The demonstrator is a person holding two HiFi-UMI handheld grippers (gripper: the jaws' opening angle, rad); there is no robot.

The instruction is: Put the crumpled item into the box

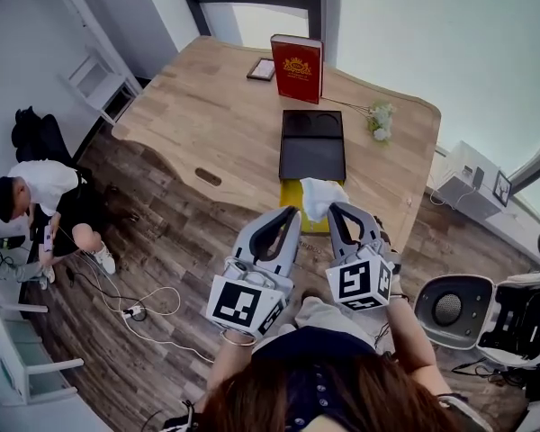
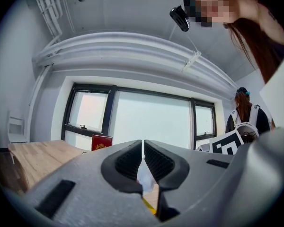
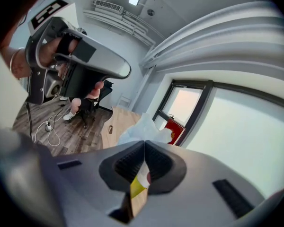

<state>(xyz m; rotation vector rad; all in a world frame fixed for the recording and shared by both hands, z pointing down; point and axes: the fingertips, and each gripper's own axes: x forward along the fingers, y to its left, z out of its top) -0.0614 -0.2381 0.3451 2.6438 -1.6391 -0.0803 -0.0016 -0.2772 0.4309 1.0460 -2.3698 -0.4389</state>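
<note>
The crumpled item (image 1: 321, 196) is a white wad of paper, held just above the table's near edge over a yellow sheet (image 1: 292, 191). My right gripper (image 1: 335, 210) is shut on it; in the right gripper view the paper (image 3: 142, 126) bulges out past the closed jaw tips (image 3: 145, 144). Close on the wad's left side, my left gripper (image 1: 292, 212) has its jaws shut (image 2: 142, 143) with nothing between them; the white paper (image 2: 145, 176) shows through the gap under the pads. The open black box (image 1: 284, 156) lies flat on the table just beyond the wad.
A red box (image 1: 296, 67) stands upright behind the black box, with a small picture frame (image 1: 262, 69) to its left and white flowers (image 1: 381, 120) to the right. The wooden table (image 1: 207, 124) is bare on the left. A person (image 1: 36, 196) crouches on the floor at left, near cables (image 1: 135, 309).
</note>
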